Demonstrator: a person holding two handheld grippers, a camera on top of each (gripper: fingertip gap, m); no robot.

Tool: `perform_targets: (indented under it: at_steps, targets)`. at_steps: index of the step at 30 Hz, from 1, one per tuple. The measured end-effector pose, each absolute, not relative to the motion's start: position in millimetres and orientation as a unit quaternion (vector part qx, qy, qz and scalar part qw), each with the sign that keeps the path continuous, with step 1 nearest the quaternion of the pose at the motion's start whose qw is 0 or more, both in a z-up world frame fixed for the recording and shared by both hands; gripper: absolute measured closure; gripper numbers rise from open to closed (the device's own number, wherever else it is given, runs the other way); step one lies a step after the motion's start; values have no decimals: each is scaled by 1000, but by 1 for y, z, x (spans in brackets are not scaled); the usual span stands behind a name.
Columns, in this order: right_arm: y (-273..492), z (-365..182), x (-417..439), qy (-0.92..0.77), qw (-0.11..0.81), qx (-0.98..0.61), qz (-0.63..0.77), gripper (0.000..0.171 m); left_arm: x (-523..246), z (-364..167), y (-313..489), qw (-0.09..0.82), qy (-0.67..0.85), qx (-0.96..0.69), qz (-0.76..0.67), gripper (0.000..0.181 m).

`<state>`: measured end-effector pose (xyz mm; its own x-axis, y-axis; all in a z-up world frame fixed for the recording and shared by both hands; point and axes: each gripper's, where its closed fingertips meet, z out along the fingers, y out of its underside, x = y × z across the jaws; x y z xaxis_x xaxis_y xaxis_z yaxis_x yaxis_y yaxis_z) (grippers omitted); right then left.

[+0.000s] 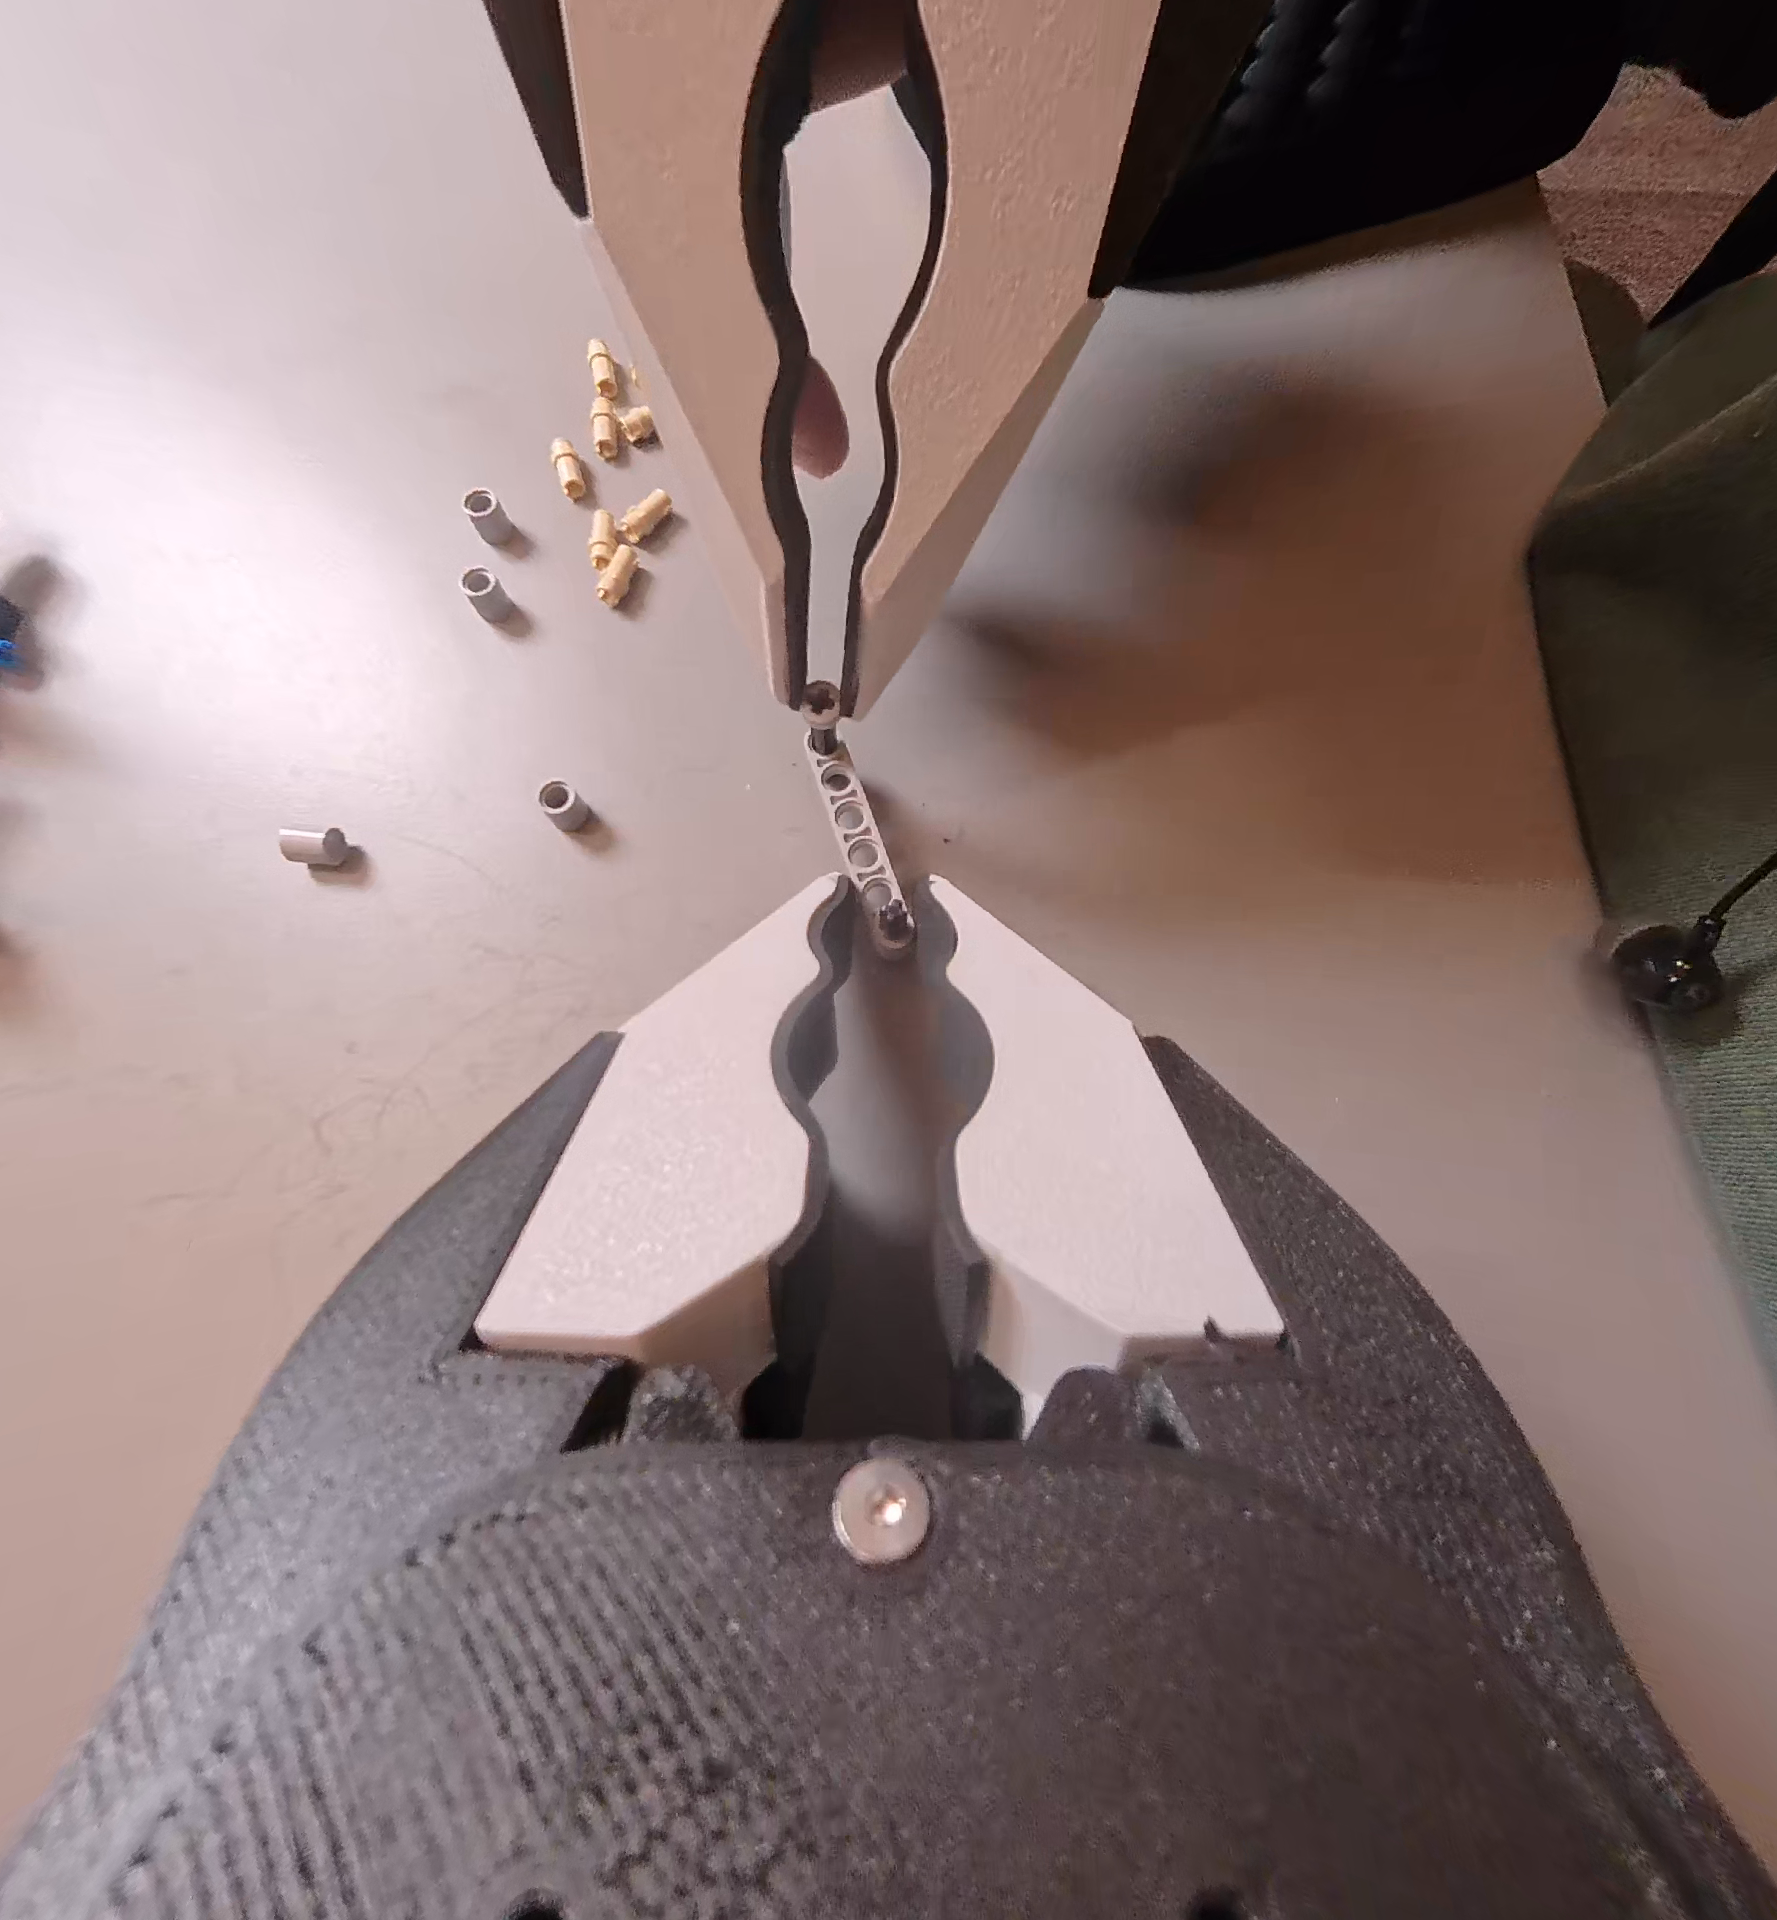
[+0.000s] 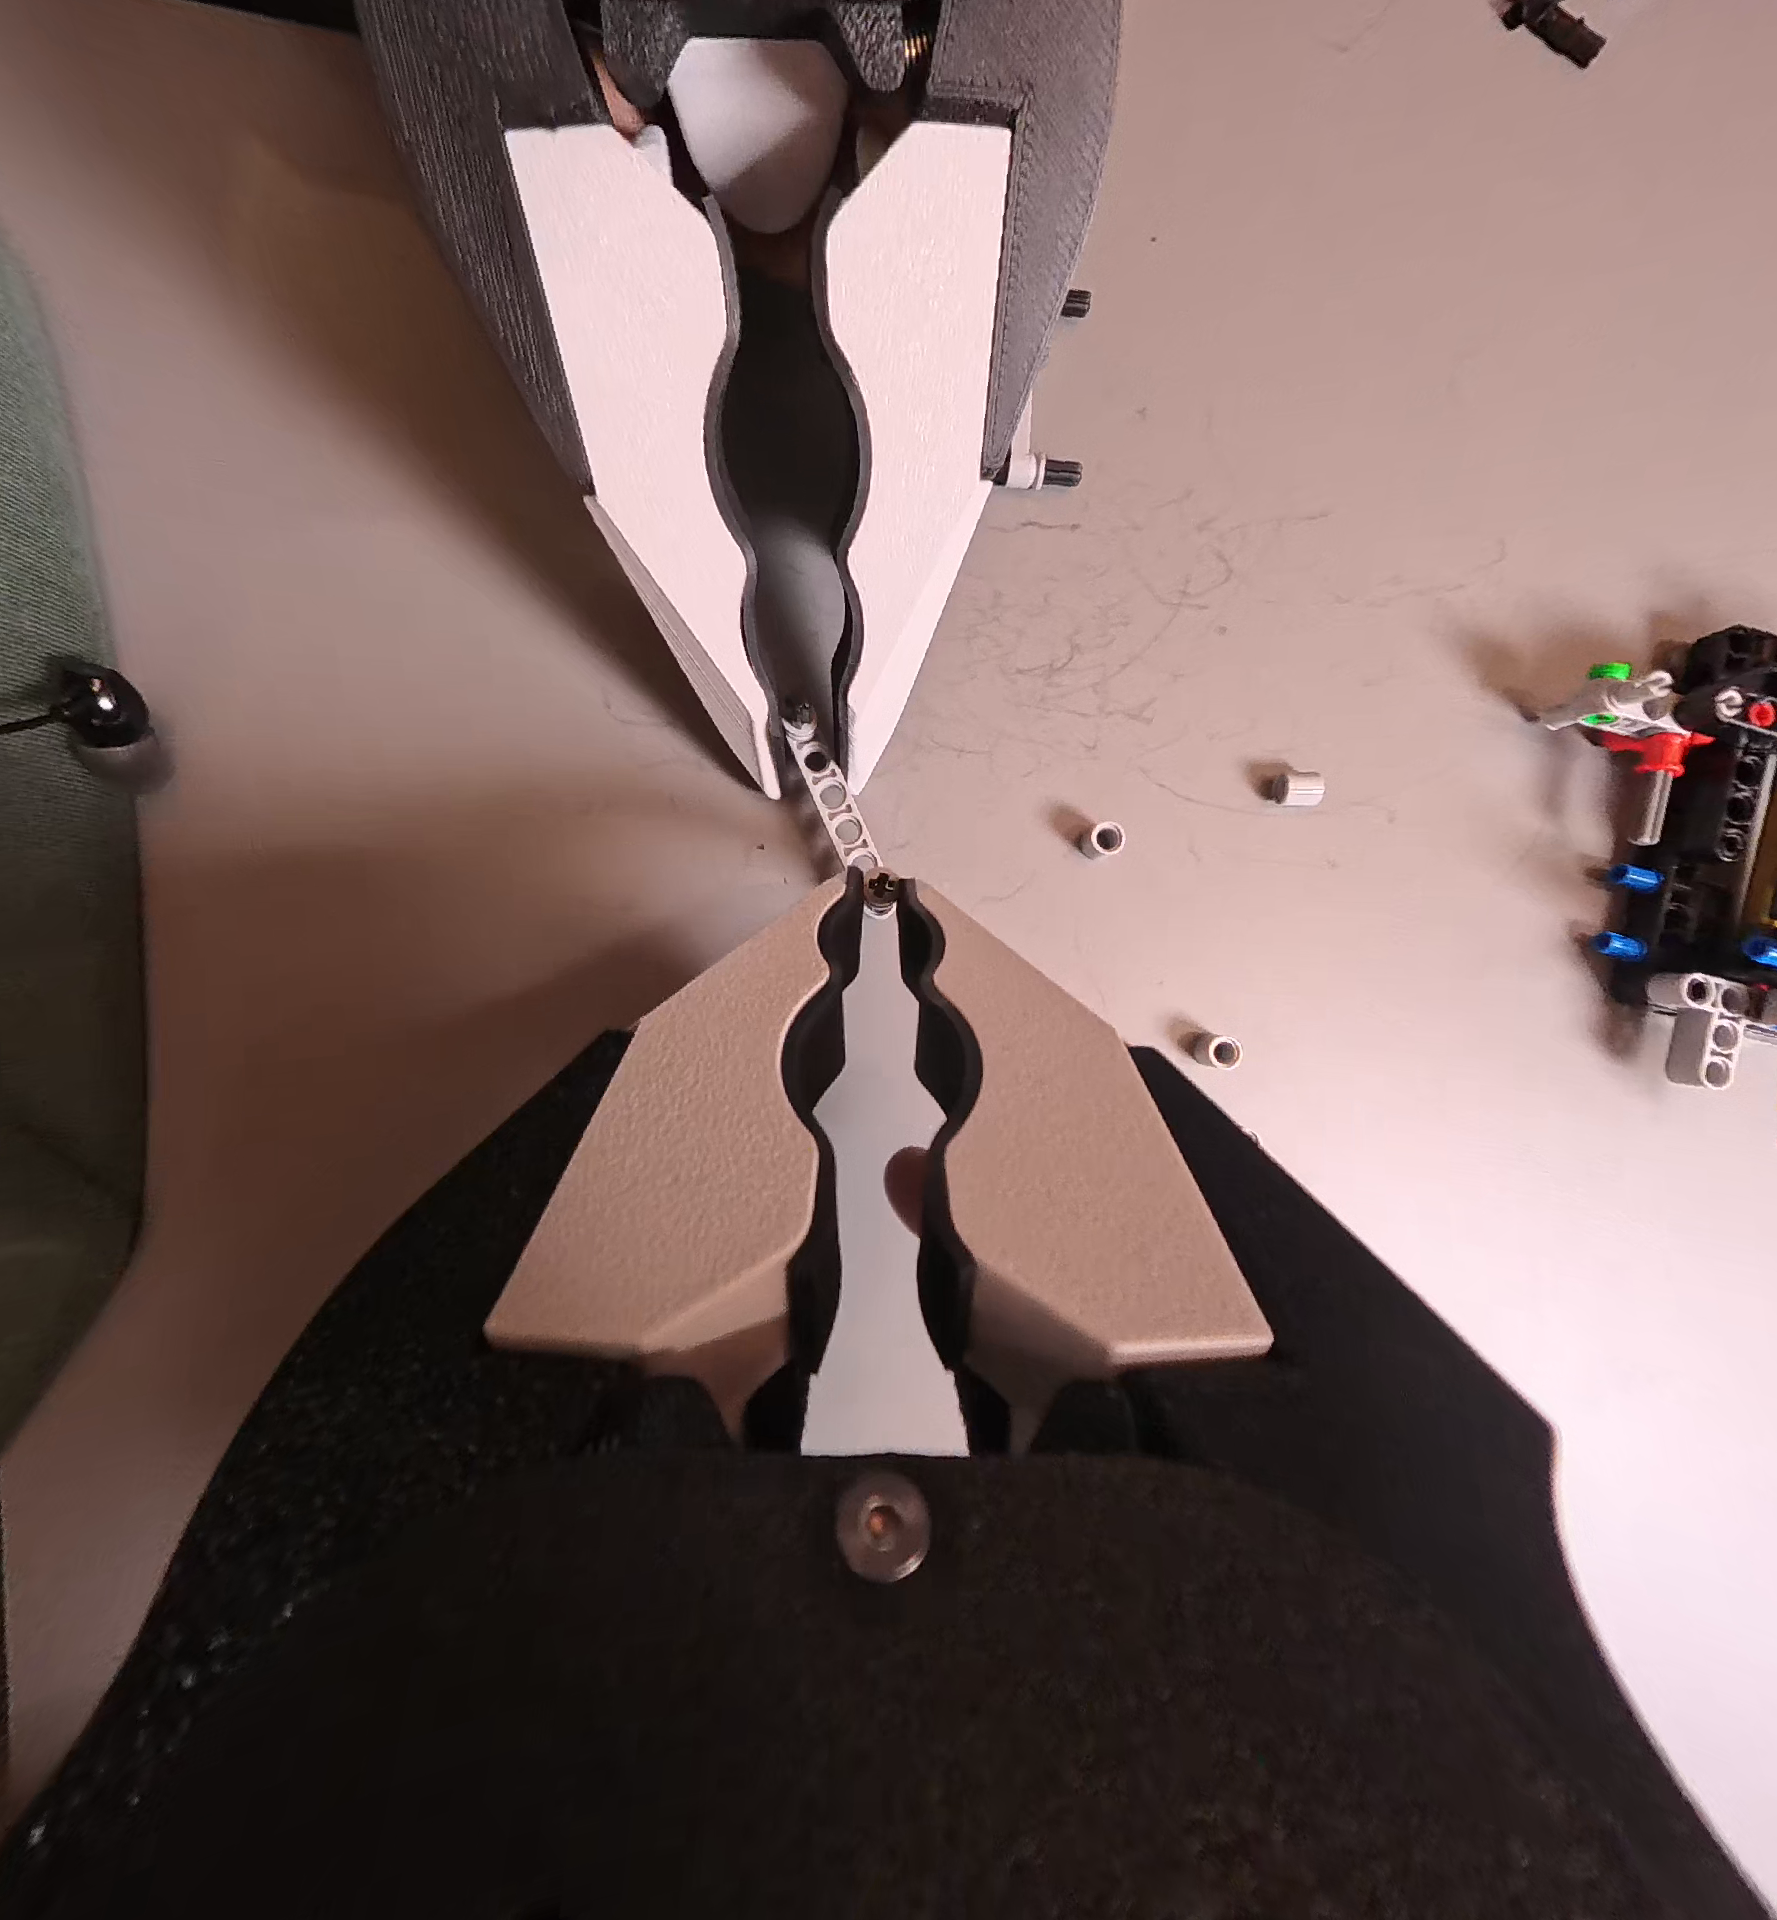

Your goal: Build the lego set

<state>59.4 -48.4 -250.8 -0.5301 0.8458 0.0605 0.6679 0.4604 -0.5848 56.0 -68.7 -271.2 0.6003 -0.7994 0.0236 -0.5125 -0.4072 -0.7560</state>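
Both my left gripper [image 1: 882, 914] and right gripper [image 2: 879, 896] pinch the thin light-grey holed plastic beam [image 1: 853, 831] nearly closed, 12-to-6 o'clock; probably light, stiff, slippery, so end grips suit.

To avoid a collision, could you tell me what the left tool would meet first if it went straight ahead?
The left tool already grips the grey beam; straight ahead, just beyond the beam, it would probably meet the right tool.

Left gripper [image 1: 889, 914] and right gripper [image 1: 824, 698] each clamp one end of thin grey perforated plastic beam [image 1: 851, 826] above white table [image 1: 240, 1039].
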Motion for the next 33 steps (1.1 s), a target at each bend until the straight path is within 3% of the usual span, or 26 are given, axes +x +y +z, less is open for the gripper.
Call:
perform_targets:
  at_steps: [26,29,33]
  targets:
    - [-60,-260,70,-853,104,-448,245,165,53,-272,-67,371,393,-821,-183,175]
    - [-47,-255,63,-853,167,-438,228,169,52,-272,-66,370,390,-824,-177,175]
    - [-49,-255,63,-847,160,-445,245,168,53,-272,-65,366,389,-825,-187,175]
